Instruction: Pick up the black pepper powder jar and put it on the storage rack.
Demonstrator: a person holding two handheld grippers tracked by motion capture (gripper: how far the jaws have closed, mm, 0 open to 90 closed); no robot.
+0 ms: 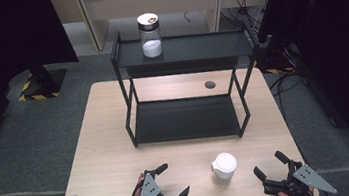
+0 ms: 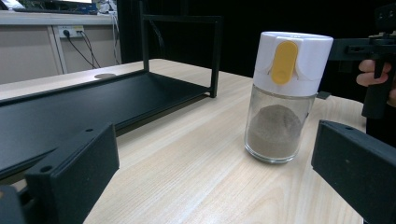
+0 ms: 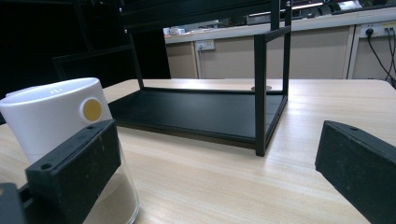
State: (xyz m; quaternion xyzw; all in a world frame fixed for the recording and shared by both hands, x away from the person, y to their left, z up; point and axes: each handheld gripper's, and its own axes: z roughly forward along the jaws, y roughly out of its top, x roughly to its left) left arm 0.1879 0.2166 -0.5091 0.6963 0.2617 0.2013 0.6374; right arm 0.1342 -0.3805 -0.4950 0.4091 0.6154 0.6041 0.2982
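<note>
Left gripper (image 1: pixel 171 183): black frame, two blocky black jaws, each marked near its inner end by a small round hole; a grey three-cornered plate with dark fixing holes is mounted on top. Right gripper (image 1: pixel 269 164): the same black build, topped by a matching grey three-cornered plate. Jaw faces are seen as matte, slightly grainy black.
</note>
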